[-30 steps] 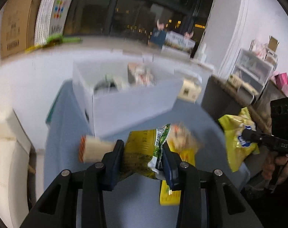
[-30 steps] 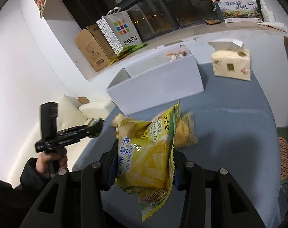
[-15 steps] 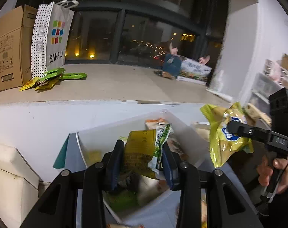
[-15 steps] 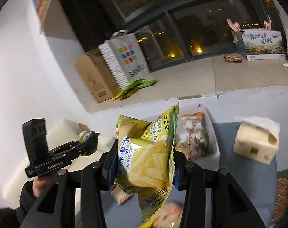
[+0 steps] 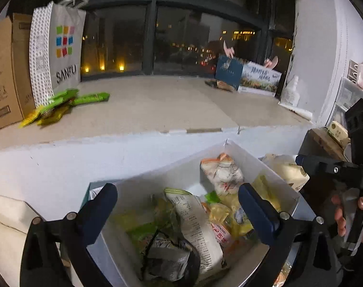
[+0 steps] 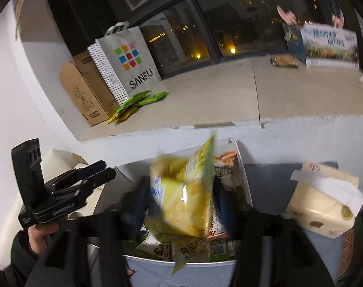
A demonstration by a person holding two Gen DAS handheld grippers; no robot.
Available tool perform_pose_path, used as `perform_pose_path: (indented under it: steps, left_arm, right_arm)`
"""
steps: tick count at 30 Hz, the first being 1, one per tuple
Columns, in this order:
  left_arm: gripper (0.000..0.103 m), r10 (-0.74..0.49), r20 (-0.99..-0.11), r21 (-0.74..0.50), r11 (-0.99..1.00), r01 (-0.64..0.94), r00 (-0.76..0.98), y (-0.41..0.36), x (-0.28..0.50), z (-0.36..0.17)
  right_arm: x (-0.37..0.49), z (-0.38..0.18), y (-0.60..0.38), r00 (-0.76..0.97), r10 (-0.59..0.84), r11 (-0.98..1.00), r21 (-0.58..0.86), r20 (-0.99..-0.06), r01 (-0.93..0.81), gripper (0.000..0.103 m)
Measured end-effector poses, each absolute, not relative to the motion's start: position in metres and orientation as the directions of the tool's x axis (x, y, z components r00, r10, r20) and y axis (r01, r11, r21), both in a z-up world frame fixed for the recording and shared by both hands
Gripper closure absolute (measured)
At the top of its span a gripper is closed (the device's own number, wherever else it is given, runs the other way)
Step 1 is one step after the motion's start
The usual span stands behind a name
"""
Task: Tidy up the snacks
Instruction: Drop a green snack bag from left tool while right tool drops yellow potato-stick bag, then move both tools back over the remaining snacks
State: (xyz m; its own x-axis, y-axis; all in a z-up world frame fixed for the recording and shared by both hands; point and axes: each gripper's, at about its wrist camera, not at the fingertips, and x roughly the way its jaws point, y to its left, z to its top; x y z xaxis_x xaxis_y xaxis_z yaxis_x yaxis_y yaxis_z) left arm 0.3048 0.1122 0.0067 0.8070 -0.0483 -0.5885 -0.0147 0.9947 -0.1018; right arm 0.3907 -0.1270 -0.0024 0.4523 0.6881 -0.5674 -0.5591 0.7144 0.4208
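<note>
My left gripper (image 5: 178, 203) hangs over the white box (image 5: 181, 169), its jaws opening wide with nothing between them. Right under it a green-and-white snack packet (image 5: 193, 220) lies on several other snacks. My right gripper (image 6: 179, 186) is over the same box (image 6: 243, 179), and its jaws are opening too. Between its fingers (image 6: 136, 205) the yellow potato-stick bag (image 6: 181, 203) is blurred and loose, dropping toward the box. From each wrist view I can see the other gripper: the right one (image 5: 325, 167) and the left one (image 6: 95, 172), each in a hand.
A tissue pack (image 6: 325, 205) sits on the blue-grey tablecloth (image 6: 267, 179) right of the box. Behind the box runs a white ledge and a stone sill with a SANFU bag (image 5: 62, 47), a cardboard carton (image 5: 4, 71), green packets (image 5: 69, 100) and a printed box (image 5: 258, 76).
Both grippers travelled from above the table to over the white box and opened. The left one's packet fell into the box. The right one's yellow bag is coming loose.
</note>
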Motion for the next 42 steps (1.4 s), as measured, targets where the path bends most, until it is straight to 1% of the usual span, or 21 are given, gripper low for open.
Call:
perform_pose_path:
  steps: [2,5,8,11,13,19,22,25,29,32,36,42]
  left_arm:
    - [0.0,-0.059,-0.598,-0.122,0.992,-0.017,0.8,0.114,0.303,0.007]
    - [0.0,-0.085,-0.605,-0.164,0.986,-0.019,0.792,0.117,0.297,0.01]
    - [0.0,-0.112,-0.589,-0.206,0.978,-0.015,0.801,0.119,0.282,0.017]
    - [0.0,-0.076,-0.568,-0.182,0.983,-0.035,0.819,0.118,0.261,0.026]
    - [0.0,-0.084,-0.554,-0.182,0.983,-0.022,0.828,0.115,0.245,0.031]
    - [0.0,-0.092,-0.507,-0.182,0.983,-0.002,0.857,0.107,0.178,0.048]
    - [0.0,-0.1,-0.475,-0.192,0.981,0.008,0.875,0.101,0.138,0.053]
    - [0.0,-0.107,-0.457,-0.193,0.981,0.019,0.883,0.094,0.103,0.052]
    - [0.0,-0.115,-0.457,-0.194,0.981,0.028,0.882,0.082,0.066,0.045]
    - [0.0,-0.112,-0.471,-0.189,0.982,0.024,0.875,0.071,0.044,0.036]
    - [0.0,-0.136,-0.482,-0.212,0.977,0.036,0.866,0.061,0.031,0.025]
    - [0.0,-0.132,-0.517,-0.176,0.983,0.045,0.846,0.05,0.023,0.009]
  right_arm:
    - [0.39,-0.003,-0.134,0.457,0.705,0.702,0.443,-0.542,-0.558,0.0]
    - [0.386,-0.002,-0.14,0.464,0.7,0.707,0.436,-0.542,-0.557,0.0]
    - [0.377,0.002,-0.141,0.47,0.69,0.714,0.412,-0.551,-0.566,0.0]
    - [0.365,0.009,-0.143,0.489,0.68,0.721,0.374,-0.547,-0.584,0.0]
    - [0.353,0.014,-0.144,0.493,0.681,0.718,0.36,-0.542,-0.596,0.0]
    - [0.297,0.033,-0.167,0.47,0.75,0.65,0.389,-0.466,-0.653,0.0]
    - [0.265,0.039,-0.18,0.481,0.762,0.638,0.375,-0.434,-0.672,0.0]
    - [0.232,0.04,-0.195,0.49,0.761,0.637,0.351,-0.425,-0.686,0.0]
    - [0.184,0.027,-0.219,0.511,0.729,0.663,0.286,-0.456,-0.692,0.0]
    - [0.158,0.008,-0.235,0.52,0.698,0.69,0.267,-0.492,-0.673,0.0]
    - [0.136,-0.025,-0.252,0.512,0.665,0.72,0.284,-0.544,-0.633,0.0]
    - [0.127,-0.068,-0.254,0.476,0.616,0.751,0.284,-0.628,-0.596,0.0]
